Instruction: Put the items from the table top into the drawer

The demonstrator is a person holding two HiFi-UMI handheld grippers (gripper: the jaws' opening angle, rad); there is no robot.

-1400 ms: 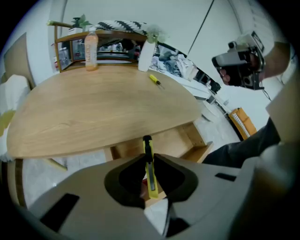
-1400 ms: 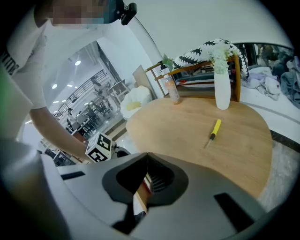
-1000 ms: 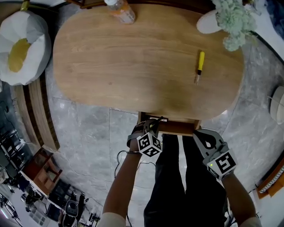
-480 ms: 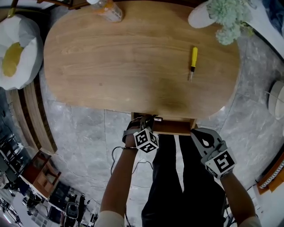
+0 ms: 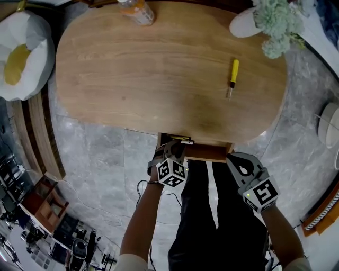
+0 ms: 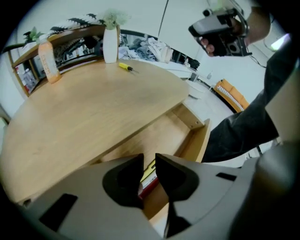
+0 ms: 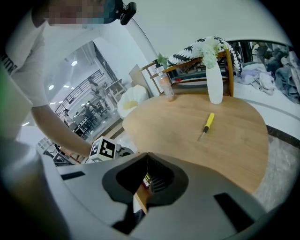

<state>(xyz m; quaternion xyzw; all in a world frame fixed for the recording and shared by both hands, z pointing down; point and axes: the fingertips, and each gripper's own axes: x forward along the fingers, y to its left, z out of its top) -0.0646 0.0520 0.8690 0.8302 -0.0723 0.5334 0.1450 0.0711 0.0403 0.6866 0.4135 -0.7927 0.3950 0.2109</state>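
I count one oval wooden table (image 5: 159,79). On it:
- a yellow-handled screwdriver (image 5: 233,77), lying alone near the right edge
- a bottle (image 5: 136,10) of orange drink, at the far edge
- a white vase (image 5: 246,25) of pale flowers, at the far right corner

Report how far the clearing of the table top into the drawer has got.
Done: the drawer is open and a red and yellow item lies inside. In hand: the left gripper sits over that item, its jaws opening, pads off it; the right gripper is shut and empty. Left: the yellow screwdriver and the bottle are on the table top.
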